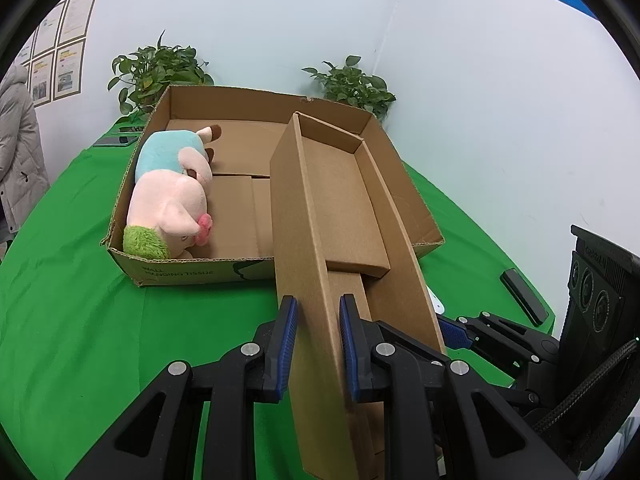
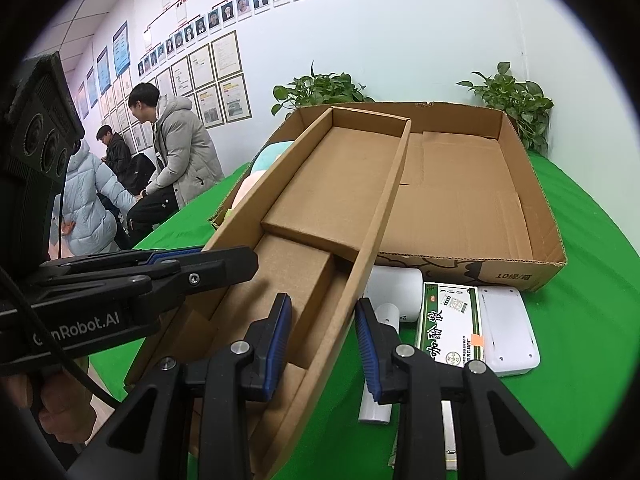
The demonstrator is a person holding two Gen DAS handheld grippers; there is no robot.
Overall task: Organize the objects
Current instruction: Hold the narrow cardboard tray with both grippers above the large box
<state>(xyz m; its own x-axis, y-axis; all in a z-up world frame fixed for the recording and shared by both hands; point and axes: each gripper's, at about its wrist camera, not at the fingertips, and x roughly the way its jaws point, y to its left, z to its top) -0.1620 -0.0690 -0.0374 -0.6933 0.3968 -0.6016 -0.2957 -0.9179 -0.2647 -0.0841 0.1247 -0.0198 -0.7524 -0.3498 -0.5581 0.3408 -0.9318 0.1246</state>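
A long narrow cardboard tray (image 1: 340,200) lies tilted, its far end inside a large open cardboard box (image 1: 240,104) on the green table. My left gripper (image 1: 318,344) is shut on the tray's left wall. My right gripper (image 2: 322,340) is shut on the tray's right wall (image 2: 360,280). A pink and blue plush pig (image 1: 172,192) lies in the box's left side. The tray holds only its own cardboard flaps.
A medicine carton (image 2: 448,320), a white flat case (image 2: 506,328) and a white bottle (image 2: 394,288) lie on the green cloth (image 2: 592,360) in front of the box. A dark phone (image 1: 524,296) lies right. Potted plants (image 1: 160,72) stand behind. People sit at left.
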